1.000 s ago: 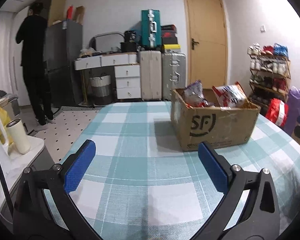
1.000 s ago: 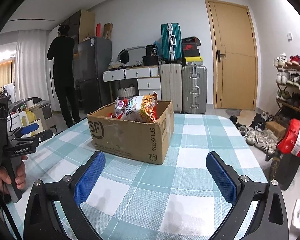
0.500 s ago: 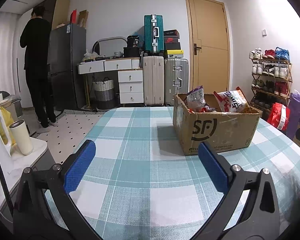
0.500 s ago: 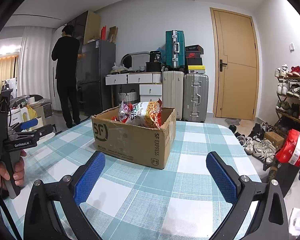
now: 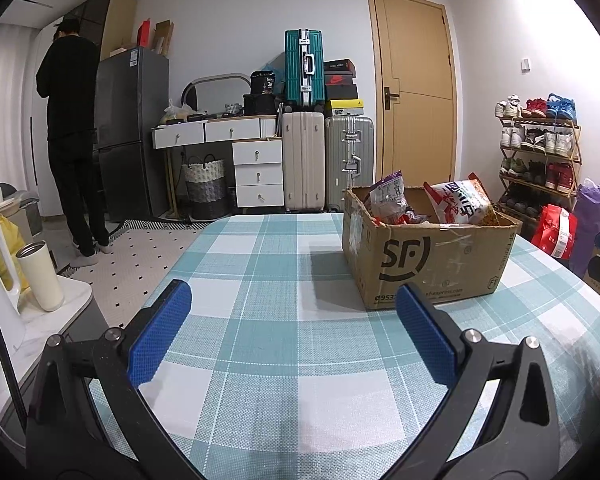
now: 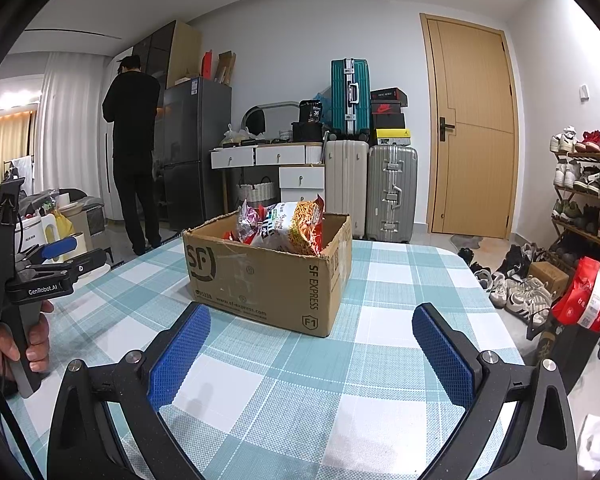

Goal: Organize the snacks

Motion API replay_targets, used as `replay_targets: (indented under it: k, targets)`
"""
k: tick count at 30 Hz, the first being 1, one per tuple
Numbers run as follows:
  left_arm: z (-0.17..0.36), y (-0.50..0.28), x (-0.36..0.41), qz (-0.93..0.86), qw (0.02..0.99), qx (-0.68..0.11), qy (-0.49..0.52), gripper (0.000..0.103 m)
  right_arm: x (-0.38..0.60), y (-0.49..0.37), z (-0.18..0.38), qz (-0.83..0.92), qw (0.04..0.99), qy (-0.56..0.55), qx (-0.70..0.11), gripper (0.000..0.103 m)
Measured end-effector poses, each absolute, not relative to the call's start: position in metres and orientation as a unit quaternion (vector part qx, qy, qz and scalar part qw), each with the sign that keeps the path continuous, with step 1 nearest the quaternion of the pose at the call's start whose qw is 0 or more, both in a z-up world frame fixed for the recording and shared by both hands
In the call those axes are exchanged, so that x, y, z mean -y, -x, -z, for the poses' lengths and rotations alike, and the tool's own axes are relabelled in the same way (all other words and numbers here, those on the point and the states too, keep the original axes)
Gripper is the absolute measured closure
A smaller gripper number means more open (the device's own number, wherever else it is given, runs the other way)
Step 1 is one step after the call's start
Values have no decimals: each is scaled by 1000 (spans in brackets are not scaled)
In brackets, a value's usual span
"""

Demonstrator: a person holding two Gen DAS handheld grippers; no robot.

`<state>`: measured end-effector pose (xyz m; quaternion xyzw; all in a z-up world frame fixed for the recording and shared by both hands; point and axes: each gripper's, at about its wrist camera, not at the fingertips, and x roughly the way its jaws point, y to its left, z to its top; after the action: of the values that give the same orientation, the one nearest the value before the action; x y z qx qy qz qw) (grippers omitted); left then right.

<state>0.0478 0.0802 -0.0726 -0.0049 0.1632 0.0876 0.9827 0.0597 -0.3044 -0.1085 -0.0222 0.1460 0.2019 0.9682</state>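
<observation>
Snack box (image 5: 428, 248) ahead-right of wide-open, empty left gripper (image 5: 294, 320); dead ahead of equally spread right gripper (image 6: 310, 340).

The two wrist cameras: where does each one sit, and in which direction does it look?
Left wrist: sits on the left gripper, above the checked table, facing the room's far wall; the cardboard box is ahead to the right; only its own open fingers show.
Right wrist: sits on the right gripper, facing the same wall; box ahead, slightly left; a hand holding the left gripper shows at the left edge.
Shared: box, snack bags, table, suitcases, door.
</observation>
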Motion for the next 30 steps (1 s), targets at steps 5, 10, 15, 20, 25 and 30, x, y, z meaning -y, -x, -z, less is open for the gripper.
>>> replay_targets:
  k: [5,10,15,20,25,30]
  targets:
    - [73,-48,-80,-87,983,-163,4,1,304,-60,108,-202,968,22,-146,0]
    - [73,-46,-81,-91,983,-161,5,1,304,-60,108,-202,968,22,-146,0]
    - [73,-45,-81,-90,983,-159,5,1,304,-60,108,-202,968,22,-146,0]
    - [74,-46,-82,-89,983,-158,6,1,304,-60,107,-202,968,22,-147,0]
    - [74,-46,-82,-89,983,-158,5,1,303,-60,109,-204,967,23,-148,0]
    - [73,-45,-82,-89,983,-158,6,1,303,-60,109,-204,967,23,-148,0]
